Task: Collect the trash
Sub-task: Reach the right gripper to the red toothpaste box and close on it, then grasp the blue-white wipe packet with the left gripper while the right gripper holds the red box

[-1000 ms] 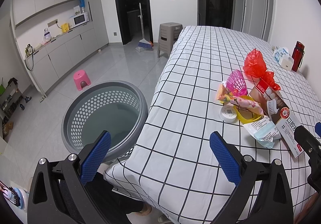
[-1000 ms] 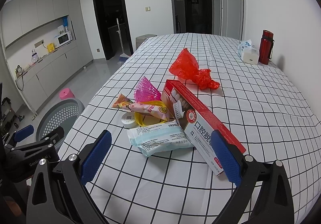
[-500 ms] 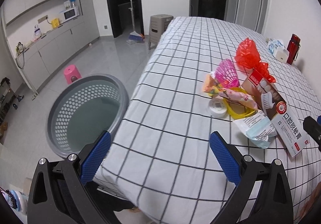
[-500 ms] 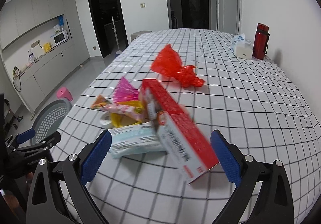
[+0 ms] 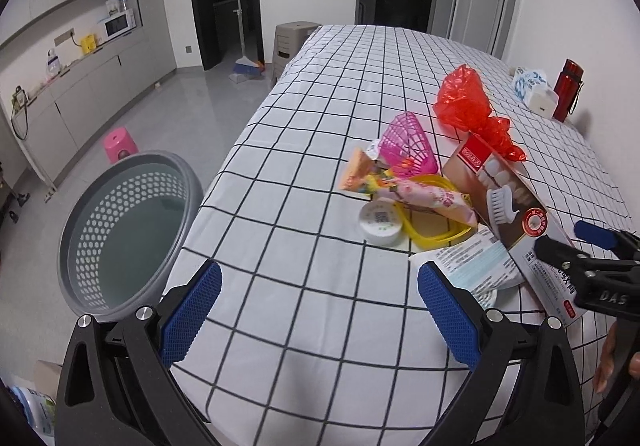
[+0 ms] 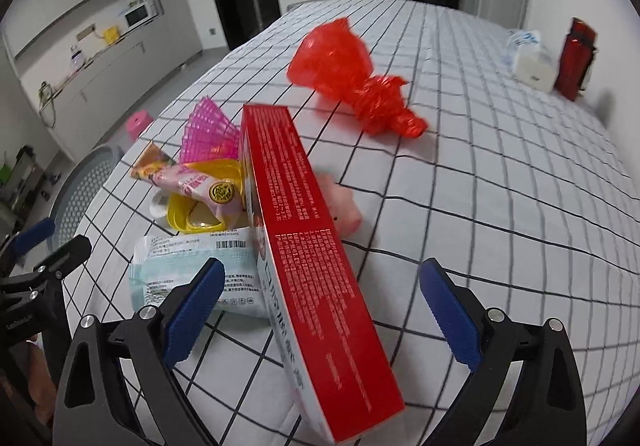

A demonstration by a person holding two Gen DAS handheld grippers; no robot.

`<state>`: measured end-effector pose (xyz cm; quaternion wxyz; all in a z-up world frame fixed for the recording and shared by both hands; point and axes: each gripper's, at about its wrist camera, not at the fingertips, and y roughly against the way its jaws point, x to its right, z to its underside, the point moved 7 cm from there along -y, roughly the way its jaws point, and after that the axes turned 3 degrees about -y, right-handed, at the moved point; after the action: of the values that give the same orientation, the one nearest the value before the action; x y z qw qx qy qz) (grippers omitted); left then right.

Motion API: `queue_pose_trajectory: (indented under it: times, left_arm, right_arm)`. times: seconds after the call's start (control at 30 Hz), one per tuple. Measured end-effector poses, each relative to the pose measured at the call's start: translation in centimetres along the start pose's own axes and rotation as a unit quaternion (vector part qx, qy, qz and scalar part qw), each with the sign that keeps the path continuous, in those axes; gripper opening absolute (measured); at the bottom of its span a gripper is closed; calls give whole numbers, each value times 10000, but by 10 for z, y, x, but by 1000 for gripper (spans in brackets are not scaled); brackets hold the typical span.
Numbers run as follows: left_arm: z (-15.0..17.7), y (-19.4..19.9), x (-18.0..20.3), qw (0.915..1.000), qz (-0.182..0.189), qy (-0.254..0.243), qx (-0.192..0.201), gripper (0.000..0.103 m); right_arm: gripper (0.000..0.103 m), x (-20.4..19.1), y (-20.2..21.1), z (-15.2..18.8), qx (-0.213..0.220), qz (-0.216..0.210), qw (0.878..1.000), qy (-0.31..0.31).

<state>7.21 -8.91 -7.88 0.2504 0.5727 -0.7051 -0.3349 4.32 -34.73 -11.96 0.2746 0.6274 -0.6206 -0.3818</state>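
A heap of trash lies on the checked table [image 5: 320, 126]: a long red toothpaste box [image 6: 320, 266] [image 5: 516, 214], a mask packet [image 6: 188, 274] [image 5: 472, 262], a pink snack wrapper [image 6: 200, 186] [image 5: 424, 198], a yellow lid [image 5: 432, 230], a white round lid [image 5: 380, 224], a pink plastic net [image 5: 406, 148] and a red plastic bag [image 6: 348, 70] [image 5: 468, 106]. My right gripper [image 6: 320, 310] is open, its fingers on either side of the box's near end. My left gripper [image 5: 316, 310] is open and empty above the table's near edge. A grey perforated basket [image 5: 120, 222] stands on the floor to the left.
A red bottle [image 5: 566, 90] and a tissue pack [image 5: 534, 90] stand at the table's far right by the wall. A pink stool [image 5: 120, 144], a grey stool [image 5: 294, 42] and a broom [image 5: 244, 66] are on the floor. Cabinets line the left wall.
My right gripper has moved forward and down onto the toothpaste box, which now lies between its fingers. My left gripper has shifted right over the table, away from the basket.
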Motion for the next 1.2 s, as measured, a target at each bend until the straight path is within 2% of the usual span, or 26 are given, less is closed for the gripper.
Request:
queue_pose_trajectory:
  times: [0.3,0.37,0.43,0.5,0.57,0.63,0.7,1.0,1.2]
  left_arm:
    - [-1,-4,8,9999,-115,-65,25,97]
    - [-1,-5,7,9999,-115,-43,18,97]
    - [0,-6,6,9999,-117,-27,-2,97]
    - [0,-7,6,9999,-120,-27,-14,97]
    - [1,-7,6,9999,-124,-40,-14,97]
    - [1,-7,7,9999,-132,-60,-11,97]
    - [1,-8,8,9999,-98,-66,-24,97]
    - [1,-7,23,9995,220,-211,44,97]
    - [-1,-10,41,9975,478,-502,161,97]
  right_arm:
    - [93,-2,-16,-3,-43,-250,9996,118]
    - [91,-5,-16,-5,-5,-247,9995,182]
    - [68,-9,-17,-6,8,-187,9994,300]
    - [56,-12,-19,-5,-40,-181,9992,362]
    - [50,-15,-20,-5,-38,-210,9989,414]
    - [39,-19,-20,-3,-32,-229,9986,485]
    - [35,-20,-18,-3,-2,-252,9984,506]
    - [34,-8,9,-2,363,-494,9981,31]
    - [34,11,33,2,587,-598,9956,-421]
